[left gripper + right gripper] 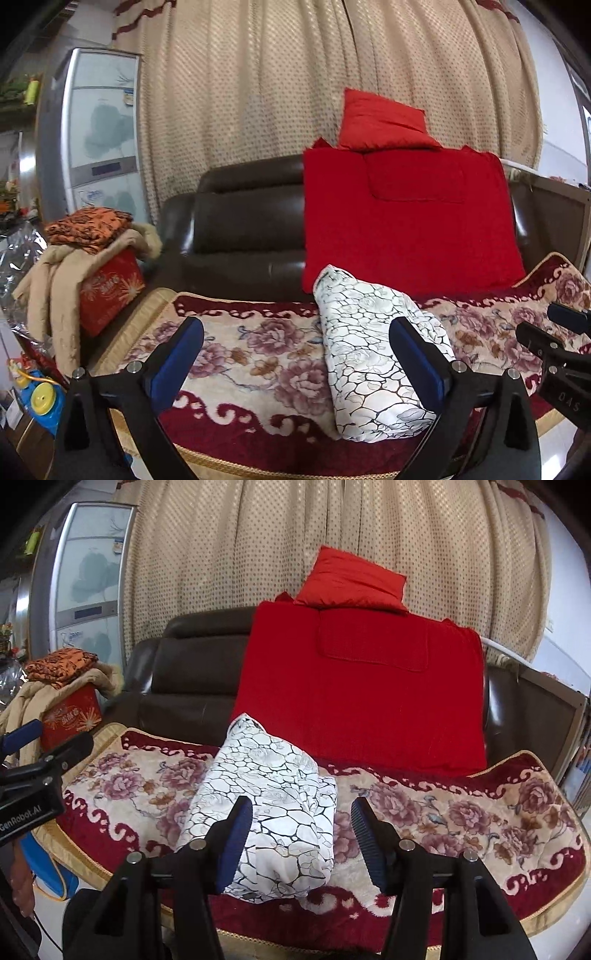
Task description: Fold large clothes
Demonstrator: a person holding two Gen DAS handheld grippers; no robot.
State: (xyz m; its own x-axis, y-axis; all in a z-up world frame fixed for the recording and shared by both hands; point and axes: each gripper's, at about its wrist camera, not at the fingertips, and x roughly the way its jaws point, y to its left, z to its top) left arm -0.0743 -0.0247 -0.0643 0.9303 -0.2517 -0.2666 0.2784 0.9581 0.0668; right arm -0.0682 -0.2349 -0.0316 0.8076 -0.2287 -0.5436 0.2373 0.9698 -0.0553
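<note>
Left gripper (295, 354): we hold it above the floral sofa cover (258, 343), fingers spread wide and gripping nothing
Right gripper (301, 834): our fingers stand moderately apart and empty, the left pad (234, 845) overlapping the bundle in view; we cannot tell if it touches
Folded garment (273, 812): we see the white crackle-print bundle lying on the cover, running from 6 toward 12 o'clock, its far end near the red blanket (362, 694)
Red pillow (352, 579): at 12 o'clock, atop the sofa back
Clothes pile (88, 225): at 9 o'clock on a red box (110, 291)
</note>
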